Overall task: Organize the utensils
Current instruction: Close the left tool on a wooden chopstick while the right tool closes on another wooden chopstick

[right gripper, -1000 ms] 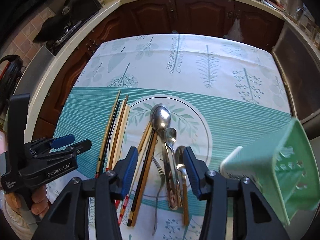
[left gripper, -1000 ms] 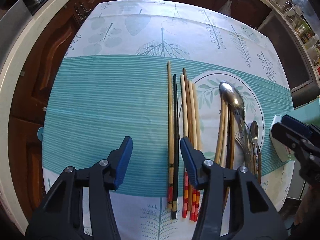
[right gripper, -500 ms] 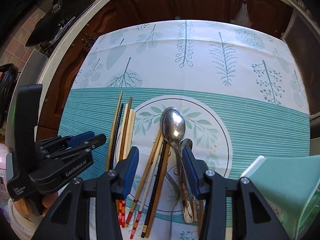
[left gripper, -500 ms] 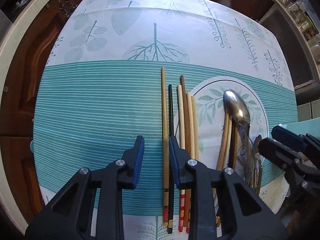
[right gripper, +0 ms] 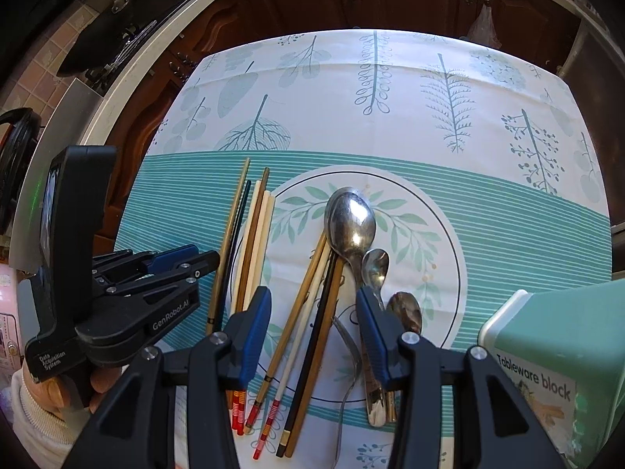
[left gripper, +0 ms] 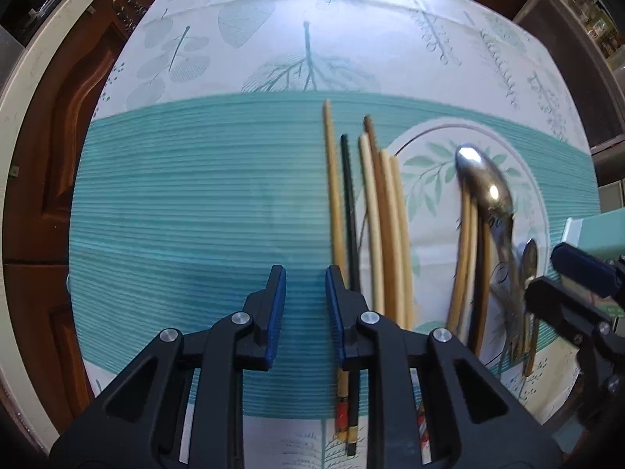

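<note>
Left black two-finger gripper with blue pads [left gripper: 304, 312]: jaws parted by a narrow gap, nothing between them, pointing toward the far side. It shows at the left in the right wrist view [right gripper: 172, 269], held by a bare hand [right gripper: 50, 387] with a pale sleeve cuff at the wrist. Right black two-finger gripper with blue pads [right gripper: 312, 336]: jaws spread wider, pads [right gripper: 256, 336] gripping nothing. Its tips enter at the right edge of the left wrist view [left gripper: 566, 285].

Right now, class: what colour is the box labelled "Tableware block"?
Pale green, with a white rim. The box shows best in the right wrist view.
</note>
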The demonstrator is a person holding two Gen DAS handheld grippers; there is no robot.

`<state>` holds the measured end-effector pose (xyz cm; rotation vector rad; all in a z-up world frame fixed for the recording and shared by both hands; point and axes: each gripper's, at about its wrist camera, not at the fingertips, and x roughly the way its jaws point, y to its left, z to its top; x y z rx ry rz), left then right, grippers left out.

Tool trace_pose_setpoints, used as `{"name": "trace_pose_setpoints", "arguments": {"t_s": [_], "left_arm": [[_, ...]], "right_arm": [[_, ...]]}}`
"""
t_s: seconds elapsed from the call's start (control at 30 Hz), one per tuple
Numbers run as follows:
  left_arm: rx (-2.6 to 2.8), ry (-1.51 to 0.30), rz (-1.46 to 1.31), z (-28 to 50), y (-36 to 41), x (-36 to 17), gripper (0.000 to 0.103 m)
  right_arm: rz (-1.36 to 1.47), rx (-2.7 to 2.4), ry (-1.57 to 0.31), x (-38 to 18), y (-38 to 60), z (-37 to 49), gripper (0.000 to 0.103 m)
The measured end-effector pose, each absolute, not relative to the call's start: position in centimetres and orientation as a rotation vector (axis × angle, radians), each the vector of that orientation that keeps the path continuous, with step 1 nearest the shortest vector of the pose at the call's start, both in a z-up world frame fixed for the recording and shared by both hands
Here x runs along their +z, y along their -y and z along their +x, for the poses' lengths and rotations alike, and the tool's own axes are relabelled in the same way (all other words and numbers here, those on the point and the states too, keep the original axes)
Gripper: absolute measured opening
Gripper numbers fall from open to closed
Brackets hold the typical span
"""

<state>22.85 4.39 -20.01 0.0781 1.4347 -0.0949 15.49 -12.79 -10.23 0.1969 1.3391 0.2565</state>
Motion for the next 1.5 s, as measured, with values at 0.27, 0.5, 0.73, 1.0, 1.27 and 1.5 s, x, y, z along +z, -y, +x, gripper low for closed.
{"name": "trace_pose_setpoints", "arguments": {"t_s": [0.27, 0.5, 0.73, 1.0, 1.27, 1.5], "left_arm": [[-0.151, -1.475, -0.066, 22.5, -5.8, -19.2, 0.018], [-0.173, -1.451, -0.067, 22.9, -4.7, -17.9, 0.018], [-0.133, -1.442, 0.006, 23.0, -3.2, -17.8, 0.018], [-0.102, -1.442, 0.053, 23.6, -2.8, -18.1, 0.018], [-0.088, -1.436, 0.022, 22.7, -1.2, -18.8, 0.004], [-0.144, -1.415, 0.006, 20.4, -3.1, -19.1, 0.004]], "right_arm": [[0.198, 0.259, -1.345, -10.7, 12.9, 14.8, 0.045], [0.200, 0.261, -1.339, -10.4, 13.0, 14.3, 0.045], [0.208, 0.254, -1.340, -10.6, 13.4, 13.9, 0.045], [0.205, 0.264, -1.341, -10.9, 13.1, 13.5, 0.045], [0.233, 0.266, -1.362, -11.8, 13.3, 13.9, 0.045], [0.292, 0.311, -1.401, -12.3, 12.2, 13.8, 0.034]]}}
